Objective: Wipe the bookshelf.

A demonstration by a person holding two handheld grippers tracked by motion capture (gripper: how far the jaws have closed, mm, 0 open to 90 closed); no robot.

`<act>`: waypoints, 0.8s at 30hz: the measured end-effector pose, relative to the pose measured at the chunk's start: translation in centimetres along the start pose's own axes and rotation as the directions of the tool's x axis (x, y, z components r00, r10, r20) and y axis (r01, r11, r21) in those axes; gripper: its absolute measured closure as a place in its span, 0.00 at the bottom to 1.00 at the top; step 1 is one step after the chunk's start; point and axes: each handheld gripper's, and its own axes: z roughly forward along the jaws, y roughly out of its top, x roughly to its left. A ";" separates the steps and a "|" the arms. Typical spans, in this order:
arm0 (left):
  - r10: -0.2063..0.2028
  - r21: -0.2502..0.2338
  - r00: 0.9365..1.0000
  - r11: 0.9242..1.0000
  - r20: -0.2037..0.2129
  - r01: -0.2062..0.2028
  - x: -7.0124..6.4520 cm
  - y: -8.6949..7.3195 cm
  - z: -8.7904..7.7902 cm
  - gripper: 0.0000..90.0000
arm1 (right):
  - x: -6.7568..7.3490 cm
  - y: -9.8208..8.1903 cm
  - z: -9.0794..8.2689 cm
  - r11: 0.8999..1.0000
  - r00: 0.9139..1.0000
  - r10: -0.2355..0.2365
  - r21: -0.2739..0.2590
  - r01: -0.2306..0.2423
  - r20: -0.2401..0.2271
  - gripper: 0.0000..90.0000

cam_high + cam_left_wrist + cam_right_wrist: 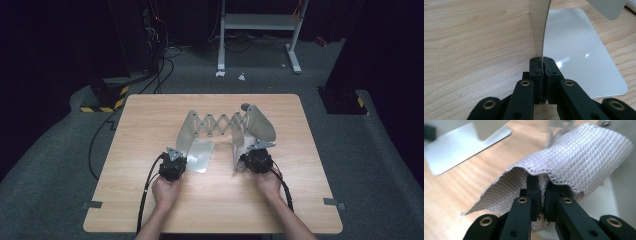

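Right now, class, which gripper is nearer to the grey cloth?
Right. The right gripper is pinching the cloth; the left gripper is across the table, clamping the metal bookend.

An expandable metal bookend rack (pixel 220 125) stands on the wooden table, near its middle. Two L-shaped silvery end plates are joined by a scissor lattice, stretched partly open. The left plate (pixel 537 27) stands upright, its thin edge pinched, and its flat foot (pixel 581 52) lies glossy on the wood. A pale grey waffle-weave cloth (pixel 574 162) hangs crumpled against the right plate (pixel 260 122), its hemmed edge gathered and lifted off the table.
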 end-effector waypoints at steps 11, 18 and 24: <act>0.000 -0.002 1.000 1.000 0.000 0.000 0.0 0.0 0.0 0.95 | 2.7 0.9 -0.5 0.997 0.997 -0.057 -0.053 0.055 -0.048 0.95; -0.005 0.000 1.000 1.000 0.005 0.005 0.1 0.0 0.0 0.95 | 3.0 2.8 -1.2 0.992 0.998 -0.064 -0.107 0.061 -0.025 0.95; -0.006 0.001 1.000 1.000 0.007 0.006 0.1 0.0 0.0 0.95 | 2.7 3.9 -2.2 0.988 0.999 -0.052 -0.142 0.052 0.003 0.95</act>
